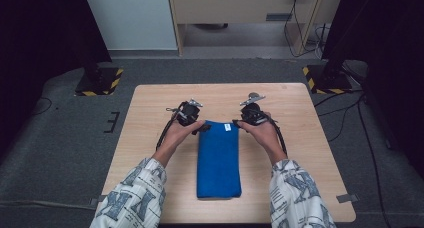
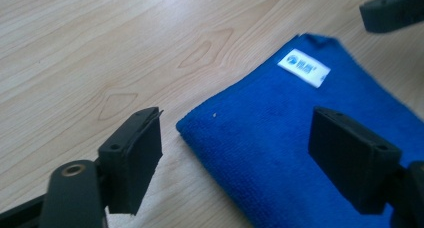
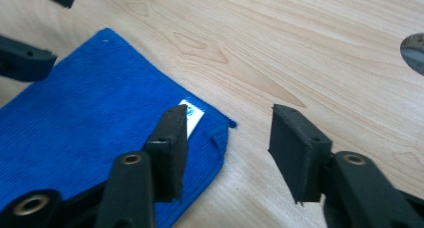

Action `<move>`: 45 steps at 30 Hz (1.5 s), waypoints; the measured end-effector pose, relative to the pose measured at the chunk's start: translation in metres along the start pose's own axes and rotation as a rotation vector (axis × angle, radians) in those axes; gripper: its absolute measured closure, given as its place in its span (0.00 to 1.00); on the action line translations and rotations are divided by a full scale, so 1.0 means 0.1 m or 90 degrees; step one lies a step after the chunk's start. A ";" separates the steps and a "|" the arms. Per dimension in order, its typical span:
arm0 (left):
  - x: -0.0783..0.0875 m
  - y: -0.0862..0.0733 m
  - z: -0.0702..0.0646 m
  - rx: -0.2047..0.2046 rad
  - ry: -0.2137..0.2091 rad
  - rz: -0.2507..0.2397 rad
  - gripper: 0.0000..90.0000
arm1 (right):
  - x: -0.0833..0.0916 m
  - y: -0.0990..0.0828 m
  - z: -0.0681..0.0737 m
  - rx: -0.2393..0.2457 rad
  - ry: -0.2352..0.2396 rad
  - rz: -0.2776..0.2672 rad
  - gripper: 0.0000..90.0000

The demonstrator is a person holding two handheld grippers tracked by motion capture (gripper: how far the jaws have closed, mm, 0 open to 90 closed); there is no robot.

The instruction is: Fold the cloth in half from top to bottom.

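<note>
While both hands hovered at the far end of the folded blue microfibre towel (image 1: 218, 159), it lay flat on the light wooden table (image 1: 150, 103), long side running front to back, roughly centred btw the two forearms. No containers on the table; towel rested straight on the bare wood, nothing on or in it.

L gripper (image 1: 198, 127), black two-jaw tool w/ trailing cable, was at the towel's far-left corner. In the left gripper view its jaws stood wide apart: one pad over bare wood just beside the towel's edge, the other over the blue cloth. Corner sat btw them, pads not pressing on it, so released, nothing held.

R gripper (image 1: 239, 123), same black type w/ grey three-cornered plate on top, was at the far-right corner. In the right gripper view its jaws were parted: one over the cloth next to the small white sewn label (image 3: 192, 117), the other over wood beyond the edge. Corner w/ a bit of loose thread lay btw them; cloth looked flat and not pinched, so also unclenched, not grasping.

White label (image 2: 304, 67) sat near the far-right corner of the towel, face up, small print too blurred to read. Sleeves were white w/ dark pattern (image 1: 131, 198). Grey carpet floor (image 1: 60, 153) around the table, yellow-black striped stand bases (image 1: 100, 81) beyond the far corners.
</note>
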State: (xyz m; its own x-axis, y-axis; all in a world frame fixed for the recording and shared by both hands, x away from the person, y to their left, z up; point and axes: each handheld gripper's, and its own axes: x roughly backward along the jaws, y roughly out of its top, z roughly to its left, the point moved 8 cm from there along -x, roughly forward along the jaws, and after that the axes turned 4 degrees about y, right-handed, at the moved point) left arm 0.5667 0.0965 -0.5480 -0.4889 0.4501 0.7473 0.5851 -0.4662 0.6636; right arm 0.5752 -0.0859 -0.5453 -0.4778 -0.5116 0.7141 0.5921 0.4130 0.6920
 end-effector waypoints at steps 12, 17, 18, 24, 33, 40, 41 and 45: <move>-0.22 -0.09 0.05 0.014 0.014 0.013 0.47 | -0.26 -0.02 0.03 0.004 0.002 0.032 0.68; -0.30 -0.16 0.07 0.006 0.021 0.031 0.52 | -0.34 -0.03 0.06 -0.004 0.007 0.039 0.64; -0.30 -0.16 0.08 0.011 0.022 0.031 0.54 | -0.36 -0.03 0.06 -0.006 0.008 0.036 0.63; -0.28 -0.19 0.13 0.022 0.032 0.018 0.64 | -0.45 -0.07 0.12 -0.004 0.011 0.049 0.56; -0.26 -0.21 0.08 0.023 0.009 0.007 0.82 | -0.50 -0.06 0.12 -0.013 0.027 0.033 0.50; -0.26 -0.21 0.05 0.026 0.011 0.014 0.88 | -0.50 -0.06 0.16 0.001 0.031 0.041 0.65; -0.26 -0.21 0.04 0.027 0.010 0.014 0.88 | -0.50 -0.06 0.18 -0.001 0.032 0.042 0.68; -0.26 -0.22 0.04 0.036 0.003 0.011 0.92 | -0.51 -0.05 0.22 0.000 0.051 0.043 0.84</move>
State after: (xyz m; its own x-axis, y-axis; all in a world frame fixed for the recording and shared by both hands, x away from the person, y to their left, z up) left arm 0.5693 0.0981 -0.5819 -0.4816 0.4391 0.7584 0.6283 -0.4303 0.6481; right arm 0.5819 -0.0455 -0.5828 -0.3831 -0.5414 0.7484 0.6213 0.4485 0.6425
